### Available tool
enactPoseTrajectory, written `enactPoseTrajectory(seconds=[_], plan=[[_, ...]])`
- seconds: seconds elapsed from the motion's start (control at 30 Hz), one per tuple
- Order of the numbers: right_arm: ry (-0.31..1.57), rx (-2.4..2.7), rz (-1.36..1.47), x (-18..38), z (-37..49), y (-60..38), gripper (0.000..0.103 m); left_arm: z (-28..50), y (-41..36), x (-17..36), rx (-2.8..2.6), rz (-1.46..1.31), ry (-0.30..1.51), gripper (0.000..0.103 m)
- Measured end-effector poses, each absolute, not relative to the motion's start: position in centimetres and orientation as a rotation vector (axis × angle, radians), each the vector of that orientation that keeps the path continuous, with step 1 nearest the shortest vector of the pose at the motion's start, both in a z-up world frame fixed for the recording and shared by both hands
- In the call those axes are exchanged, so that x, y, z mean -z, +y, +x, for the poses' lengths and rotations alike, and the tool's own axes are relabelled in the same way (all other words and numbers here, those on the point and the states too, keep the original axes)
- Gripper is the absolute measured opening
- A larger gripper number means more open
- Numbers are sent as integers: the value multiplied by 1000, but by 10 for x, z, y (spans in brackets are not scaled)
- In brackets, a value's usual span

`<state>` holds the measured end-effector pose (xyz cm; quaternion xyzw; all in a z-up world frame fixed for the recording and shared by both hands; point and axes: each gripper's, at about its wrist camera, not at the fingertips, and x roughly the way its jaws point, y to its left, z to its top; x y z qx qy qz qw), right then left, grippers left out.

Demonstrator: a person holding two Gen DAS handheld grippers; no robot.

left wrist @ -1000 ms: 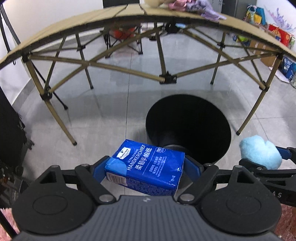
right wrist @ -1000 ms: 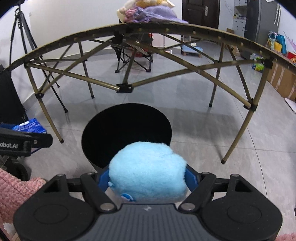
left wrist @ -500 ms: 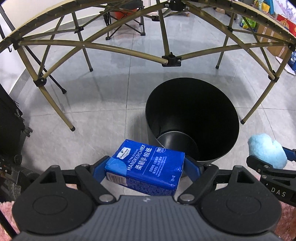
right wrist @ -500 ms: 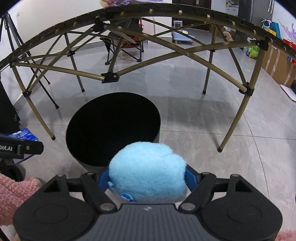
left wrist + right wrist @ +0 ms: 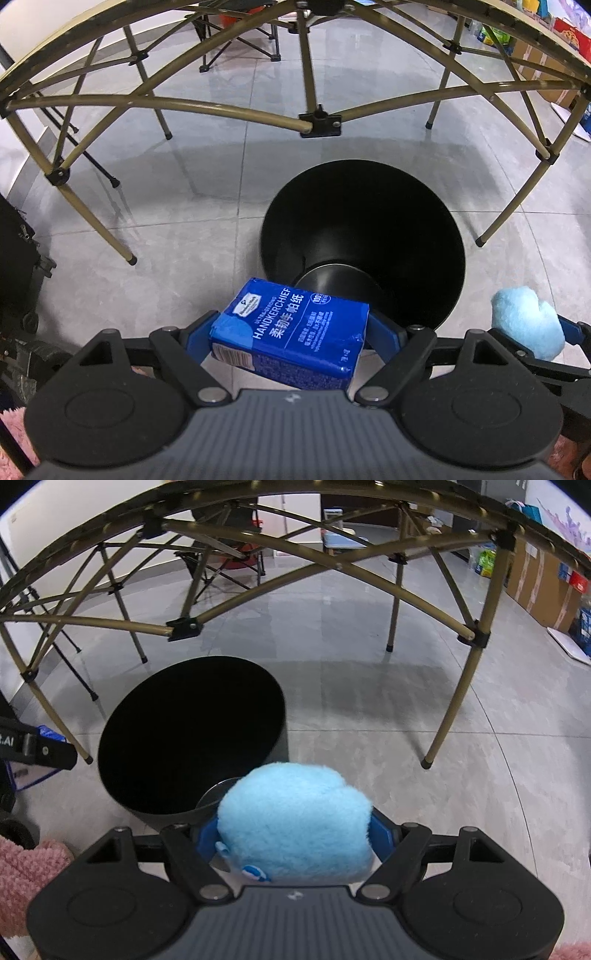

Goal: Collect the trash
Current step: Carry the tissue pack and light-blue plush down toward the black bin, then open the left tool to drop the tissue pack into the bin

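Comparing with the frames from a second before, both cameras had tipped further toward the floor: the tabletop and the clutter on it had dropped out of the left view, and the black bin (image 5: 364, 240) filled more of it, its inner base now showing. In the right view the bin (image 5: 192, 734) had slid from straight ahead to the left of centre and closer. Neither grip had changed.

The left gripper (image 5: 291, 332) was clamped on a blue tissue pack (image 5: 291, 332), one blue finger pressed against each end. The pack lay tilted, printed face up, with white "HANDKERCHIEF" lettering and Chinese characters; the wrapper looked creased along its lower edge. It hung over the near rim of the bin, partly above the opening.

The right gripper (image 5: 293, 830) was closed on a light-blue fluffy plush ball (image 5: 293, 830), which bulged out above the fingers and hid most of them. A small blue-and-white tag showed at its lower edge. The ball sat just over the bin's near right rim. From the left view it appeared at the far right (image 5: 526, 326), beside the bin.

The folding table frame (image 5: 221, 107) stood beyond the bin on grey tile floor (image 5: 369, 716). A pink fuzzy sleeve (image 5: 26, 867) showed at the lower left.
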<state>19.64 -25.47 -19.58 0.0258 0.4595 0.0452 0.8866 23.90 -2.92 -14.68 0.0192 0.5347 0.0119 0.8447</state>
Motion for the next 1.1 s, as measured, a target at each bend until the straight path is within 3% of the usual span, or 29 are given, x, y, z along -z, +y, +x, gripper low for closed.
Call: enactPoseTrajectory(seconds=[1.1], plan=[[994, 53, 140, 220, 228, -302, 77, 306, -93, 177, -43, -17, 1236, 85]])
